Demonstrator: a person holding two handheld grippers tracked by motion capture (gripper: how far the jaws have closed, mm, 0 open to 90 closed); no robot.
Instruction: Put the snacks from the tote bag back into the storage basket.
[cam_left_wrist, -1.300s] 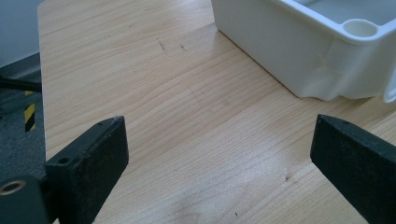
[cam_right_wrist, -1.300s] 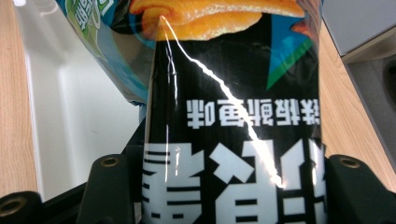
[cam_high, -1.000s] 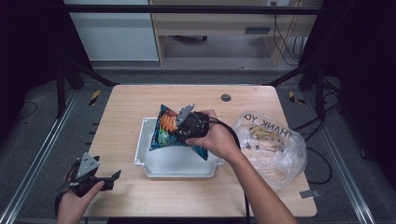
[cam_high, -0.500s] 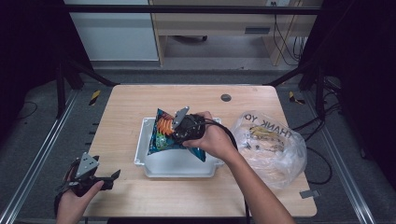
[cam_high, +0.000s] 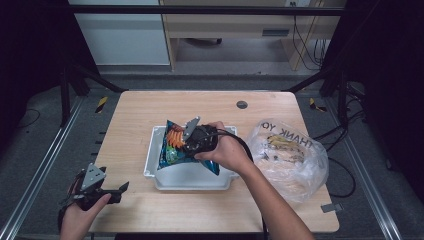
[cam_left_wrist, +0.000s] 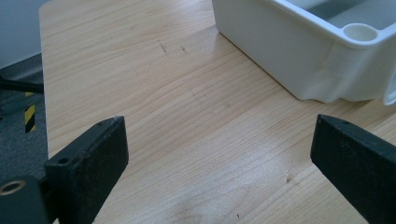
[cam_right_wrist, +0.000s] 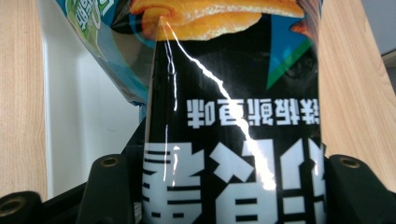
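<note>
We see the right claw (cam_high: 196, 137) pinching a chip bag (cam_high: 176, 147) between its jaws, holding it over the white bin (cam_high: 186, 180) that sits at the middle of the bench (cam_high: 135, 110). In the right gripper view the bag (cam_right_wrist: 233, 116) fills the gap between the jaws, with the bin (cam_right_wrist: 84, 116) behind it. The left claw (cam_high: 107, 189) hangs at the bench's near left corner, jaws spread wide over bare wood, near the bin's corner (cam_left_wrist: 327, 60). A clear plastic bag (cam_high: 292, 155) lies along the right edge.

Lab, framed wooden table (cam_high: 150, 115), floor cables (cam_high: 305, 45)
</note>
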